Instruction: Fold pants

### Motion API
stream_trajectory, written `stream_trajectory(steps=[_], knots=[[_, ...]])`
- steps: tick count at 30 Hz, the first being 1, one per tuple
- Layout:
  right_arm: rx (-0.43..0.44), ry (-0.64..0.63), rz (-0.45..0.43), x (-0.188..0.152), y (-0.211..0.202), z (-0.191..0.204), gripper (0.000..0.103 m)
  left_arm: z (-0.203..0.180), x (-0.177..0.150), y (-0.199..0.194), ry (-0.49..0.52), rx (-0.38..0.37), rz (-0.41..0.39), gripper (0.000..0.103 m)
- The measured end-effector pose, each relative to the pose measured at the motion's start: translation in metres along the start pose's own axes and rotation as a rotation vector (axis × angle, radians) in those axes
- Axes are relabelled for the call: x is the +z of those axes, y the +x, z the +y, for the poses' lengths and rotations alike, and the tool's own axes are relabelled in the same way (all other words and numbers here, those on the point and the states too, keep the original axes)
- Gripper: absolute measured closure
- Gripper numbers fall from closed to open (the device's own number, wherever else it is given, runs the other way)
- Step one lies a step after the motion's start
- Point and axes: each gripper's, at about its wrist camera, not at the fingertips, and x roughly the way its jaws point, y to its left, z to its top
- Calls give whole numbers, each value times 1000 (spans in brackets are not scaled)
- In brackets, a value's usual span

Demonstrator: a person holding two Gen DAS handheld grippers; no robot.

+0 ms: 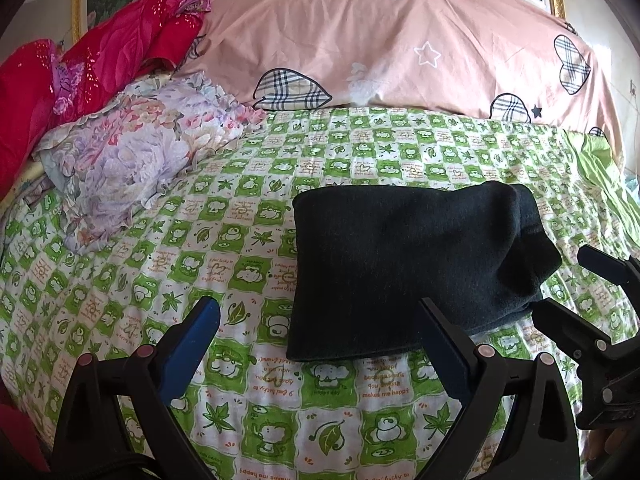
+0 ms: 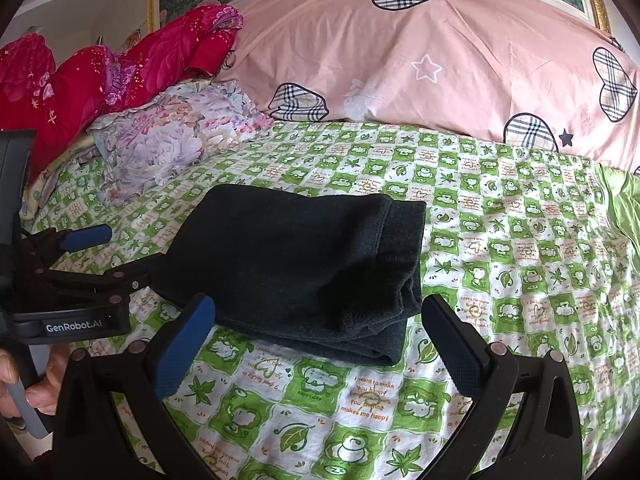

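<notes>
Bed with green checked sheet [image 1: 248, 216]; dark pants [image 2: 304, 264] lie folded compact. Left gripper [image 1: 320, 340] and right gripper [image 2: 318, 338] jaws spread, holding nothing. Risk: snagging the loose right edge would unfold the stack.

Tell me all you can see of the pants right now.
The pants are dark, almost black, of a thick fleecy-looking knit. They are folded into a compact stack of layers, with a seamed band showing along the right end. They lie flat on the green checked sheet, nothing on top. Both grippers, left and right, are open, and neither is holding them.
</notes>
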Motion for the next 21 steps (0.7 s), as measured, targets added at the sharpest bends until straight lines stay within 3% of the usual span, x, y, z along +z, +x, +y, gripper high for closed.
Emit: stream_trajectory(steps=[21], knots=[[2,3,-1,6,-2,-4,0,-5,13,2,-11,33,9,6]])
